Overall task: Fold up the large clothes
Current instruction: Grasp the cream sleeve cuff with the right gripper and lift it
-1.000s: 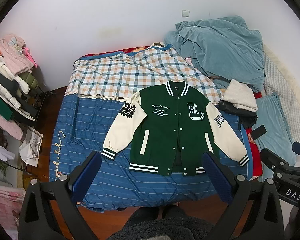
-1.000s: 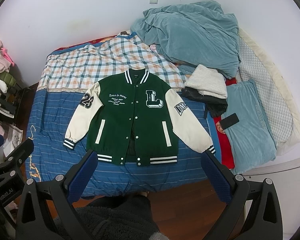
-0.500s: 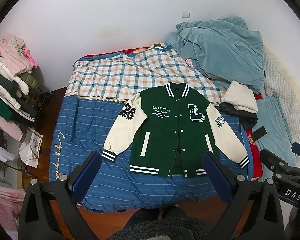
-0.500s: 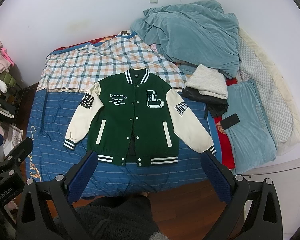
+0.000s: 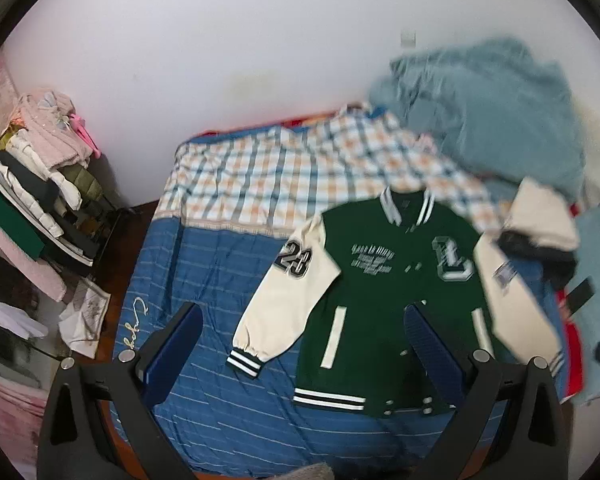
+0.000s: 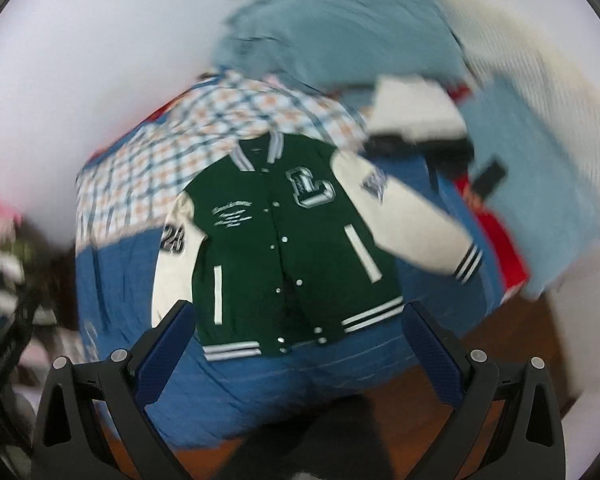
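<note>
A green varsity jacket (image 5: 396, 304) with cream sleeves lies flat, front up and buttoned, on the blue striped bed cover (image 5: 204, 280); it also shows in the right wrist view (image 6: 284, 240). My left gripper (image 5: 304, 344) is open and empty above the jacket's left sleeve cuff (image 5: 246, 358) and hem. My right gripper (image 6: 296, 354) is open and empty above the jacket's hem, near the bed's front edge. Both views are motion-blurred.
A heap of teal bedding (image 5: 492, 120) and folded clothes (image 5: 540, 216) lies at the bed's far right. A rack of stacked clothes (image 5: 36, 192) stands left of the bed. A checked sheet (image 5: 284, 168) covers the bed's far half. A black phone (image 6: 490, 176) lies at the right.
Both grippers have moved forward and down toward the jacket, which now looks larger. The left view has shifted left; the right view has tilted. Both stay open.
</note>
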A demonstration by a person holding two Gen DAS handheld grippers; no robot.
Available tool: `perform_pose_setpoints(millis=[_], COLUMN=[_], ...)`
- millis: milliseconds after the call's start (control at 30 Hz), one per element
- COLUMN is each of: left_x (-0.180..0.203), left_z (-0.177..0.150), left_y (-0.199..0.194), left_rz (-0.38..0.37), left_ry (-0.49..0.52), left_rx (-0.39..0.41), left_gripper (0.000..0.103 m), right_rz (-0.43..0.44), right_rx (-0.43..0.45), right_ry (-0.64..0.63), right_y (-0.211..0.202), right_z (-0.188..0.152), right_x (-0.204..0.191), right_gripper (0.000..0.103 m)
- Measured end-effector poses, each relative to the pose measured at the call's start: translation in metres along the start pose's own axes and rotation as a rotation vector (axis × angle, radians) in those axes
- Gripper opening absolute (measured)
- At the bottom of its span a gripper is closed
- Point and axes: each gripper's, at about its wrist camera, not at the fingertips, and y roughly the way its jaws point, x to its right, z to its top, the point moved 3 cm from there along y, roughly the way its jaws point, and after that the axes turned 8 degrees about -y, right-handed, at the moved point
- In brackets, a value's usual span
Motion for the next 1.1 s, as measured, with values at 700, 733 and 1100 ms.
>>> perform_pose_setpoints(millis=[700,733,1100], left_x=[0.126,0.131,0.160], left_z=[-0.131,-0.131,-0.125], left_y=[0.326,0.333,0.380], left_rz=[0.335,0.340,0.302], left_ry=[0.066,0.071,0.057], left_rx=[-0.305,-0.304,-0.293], left_gripper=[0.103,0.103,0.103], right_rz=[0.041,0.038,-0.119], right_rx=[-0.011,0.002,0.170], right_ry=[1.022,1.038,0.988], right_y=[0.449,0.458,0.440], right_z=[-0.089,-0.085,-0.018], right_x=[0.393,0.401,0.416], right_gripper=[0.069,0.072,0.018])
